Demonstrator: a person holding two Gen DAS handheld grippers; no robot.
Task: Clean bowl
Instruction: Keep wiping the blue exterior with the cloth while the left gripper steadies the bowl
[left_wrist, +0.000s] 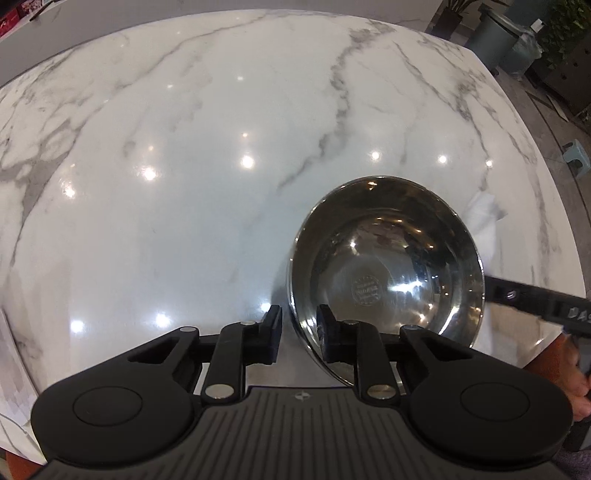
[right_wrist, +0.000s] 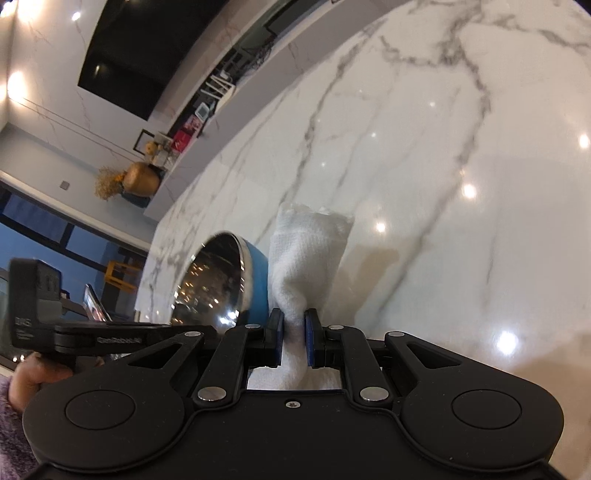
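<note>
A steel bowl (left_wrist: 388, 266) with a blue outside (right_wrist: 256, 273) stands on the white marble table (left_wrist: 184, 166). My left gripper (left_wrist: 298, 325) straddles the bowl's near rim, one finger inside and one outside, with a gap between the pads; whether they grip the rim is unclear. My right gripper (right_wrist: 294, 334) is shut on a white cloth (right_wrist: 308, 254) that stands up just right of the bowl's outer wall. The cloth also shows behind the bowl in the left wrist view (left_wrist: 484, 210).
The table's right edge (left_wrist: 554, 206) curves down to a grey floor with a small green stool (left_wrist: 578, 153) and bins. The other gripper and a hand (right_wrist: 37, 325) sit left of the bowl. A counter with ornaments runs beyond the table.
</note>
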